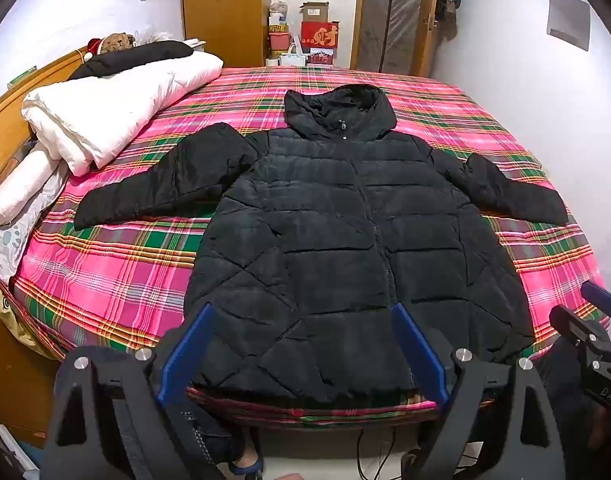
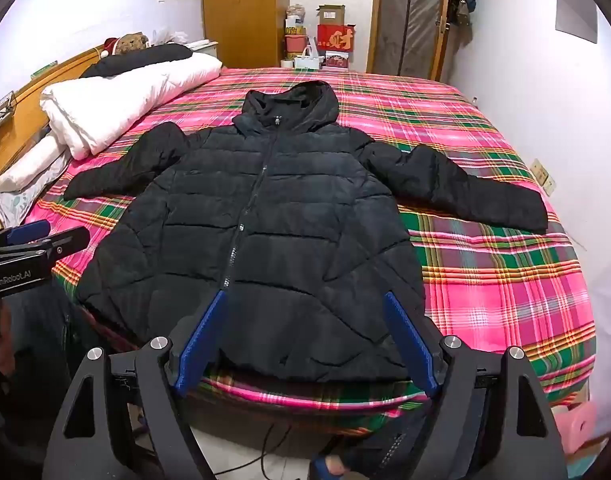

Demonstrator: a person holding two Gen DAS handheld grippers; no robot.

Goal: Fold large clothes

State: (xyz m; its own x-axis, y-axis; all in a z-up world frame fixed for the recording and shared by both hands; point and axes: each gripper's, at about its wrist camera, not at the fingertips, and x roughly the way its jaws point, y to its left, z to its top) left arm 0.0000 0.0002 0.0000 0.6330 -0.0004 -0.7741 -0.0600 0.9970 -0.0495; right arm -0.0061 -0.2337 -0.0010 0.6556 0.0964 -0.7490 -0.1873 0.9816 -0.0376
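A black hooded puffer jacket (image 1: 337, 216) lies flat and zipped on the plaid bed, front up, hood away from me, both sleeves spread out; it also shows in the right wrist view (image 2: 265, 224). My left gripper (image 1: 303, 312) is open and empty, held above the jacket's hem near the bed's front edge. My right gripper (image 2: 305, 300) is open and empty, also above the hem, to the right. The right gripper shows at the left view's right edge (image 1: 585, 320); the left gripper shows at the right view's left edge (image 2: 29, 240).
The bed has a pink and green plaid sheet (image 1: 105, 272). A folded white quilt (image 1: 117, 100) and pillows lie along its left side by the wooden headboard. Boxes (image 1: 317, 32), a wardrobe and a door stand behind. Cables lie on the floor below.
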